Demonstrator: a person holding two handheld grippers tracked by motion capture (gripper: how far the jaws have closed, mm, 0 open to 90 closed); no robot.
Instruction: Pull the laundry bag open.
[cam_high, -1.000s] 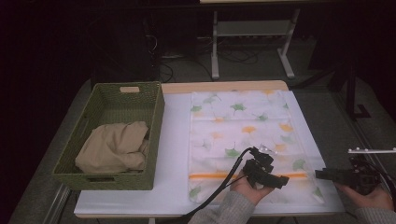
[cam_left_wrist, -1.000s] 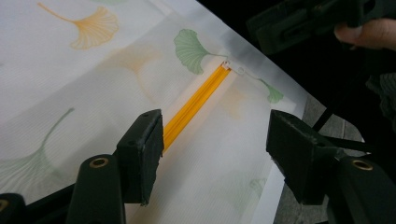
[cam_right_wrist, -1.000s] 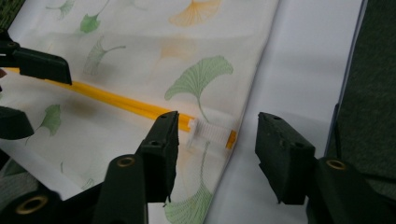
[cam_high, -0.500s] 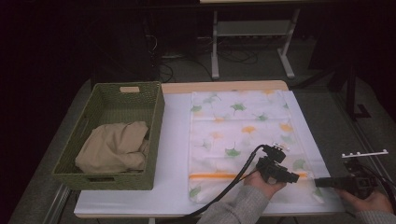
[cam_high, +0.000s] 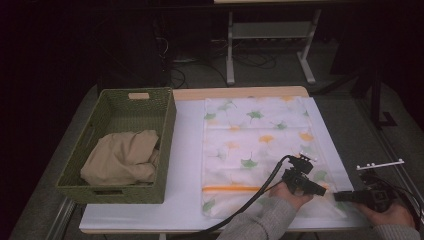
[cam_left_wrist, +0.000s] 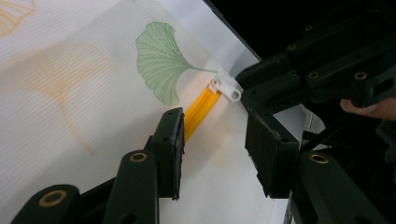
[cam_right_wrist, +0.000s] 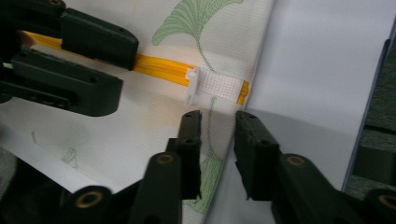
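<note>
Two grippers: we bring both to the bag (cam_high: 260, 150) zipper (cam_left_wrist: 201, 109).
Left gripper (cam_left_wrist: 212, 154): jaws apart, closing, astride zipper.
Right gripper (cam_right_wrist: 217, 149): jaws narrowly apart, closing, bag edge between; pull tab (cam_right_wrist: 219, 86) just ahead.

The thing I am working on is a flat, white, fine-mesh laundry bag printed with green and orange ginkgo leaves (cam_high: 260, 145). It lies spread out and smooth on the white table cover, its long sides running away from me. An orange zipper (cam_left_wrist: 200, 111) crosses it near the edge closest to me. The zipper's white plastic slider (cam_right_wrist: 192, 87) sits at the right-hand end, next to a short white woven tab (cam_right_wrist: 219, 87) at the bag's right edge.
</note>
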